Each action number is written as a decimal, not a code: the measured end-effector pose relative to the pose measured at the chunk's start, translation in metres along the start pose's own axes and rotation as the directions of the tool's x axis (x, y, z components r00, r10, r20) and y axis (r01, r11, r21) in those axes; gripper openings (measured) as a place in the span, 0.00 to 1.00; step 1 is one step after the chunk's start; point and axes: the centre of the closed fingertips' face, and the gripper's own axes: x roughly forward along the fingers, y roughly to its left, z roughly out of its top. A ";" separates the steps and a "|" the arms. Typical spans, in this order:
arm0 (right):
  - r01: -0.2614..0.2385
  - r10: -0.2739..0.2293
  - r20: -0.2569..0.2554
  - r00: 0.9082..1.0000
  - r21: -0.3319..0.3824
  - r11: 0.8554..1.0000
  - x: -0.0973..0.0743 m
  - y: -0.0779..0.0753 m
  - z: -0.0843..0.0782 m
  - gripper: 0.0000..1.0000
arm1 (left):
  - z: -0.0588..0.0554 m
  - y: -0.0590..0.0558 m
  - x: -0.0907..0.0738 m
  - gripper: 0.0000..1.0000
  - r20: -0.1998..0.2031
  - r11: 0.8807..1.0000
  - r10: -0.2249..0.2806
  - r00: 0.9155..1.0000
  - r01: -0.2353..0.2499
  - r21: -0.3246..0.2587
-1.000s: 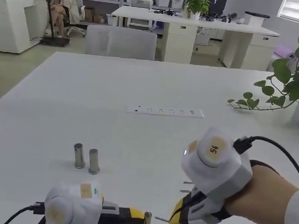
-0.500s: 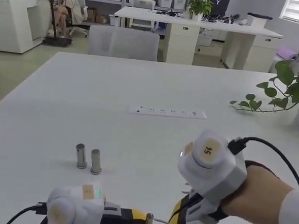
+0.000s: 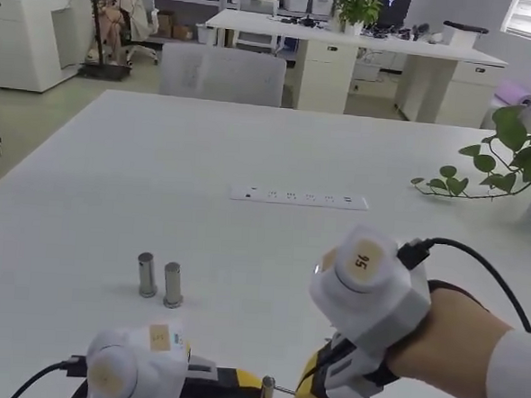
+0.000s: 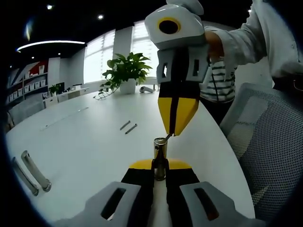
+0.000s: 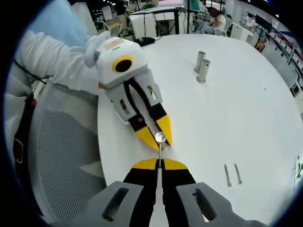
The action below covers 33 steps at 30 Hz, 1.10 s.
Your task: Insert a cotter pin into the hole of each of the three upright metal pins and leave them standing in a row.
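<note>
- Left gripper (image 4: 160, 166): jaws clamped on upright metal pin (image 4: 160, 150), near bench (image 3: 251, 144) edge.
- Right gripper (image 5: 160, 165): jaws pinching cotter pin (image 5: 160, 150), tip at the pin's head.
- Handling: level with hole, push straight.

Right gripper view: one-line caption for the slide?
Right gripper holds a cotter pin to the metal pin clamped in the left gripper.

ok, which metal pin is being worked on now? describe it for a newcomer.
On the white workbench, look at the near edge. The short silver metal pin is clamped in the yellow-tipped left gripper, with the right gripper's thin cotter pin at its top; the two other pins stand free, side by side, farther out.
</note>
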 end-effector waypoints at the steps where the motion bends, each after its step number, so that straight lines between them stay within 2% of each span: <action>1: 0.000 0.000 -0.002 1.000 0.000 1.000 0.000 0.000 0.000 0.04 | 0.000 0.000 0.000 0.06 0.000 1.000 0.000 1.000 0.000 0.000; 25: 0.000 0.000 0.003 1.000 -0.036 0.999 0.010 0.000 0.018 0.04 | 0.000 -0.001 0.001 0.06 0.005 1.000 0.000 1.000 0.000 -0.007; 33: -0.003 0.004 0.008 1.000 -0.053 0.999 0.010 0.001 0.017 0.05 | 0.000 -0.001 0.001 0.06 0.008 1.000 0.001 1.000 0.000 -0.010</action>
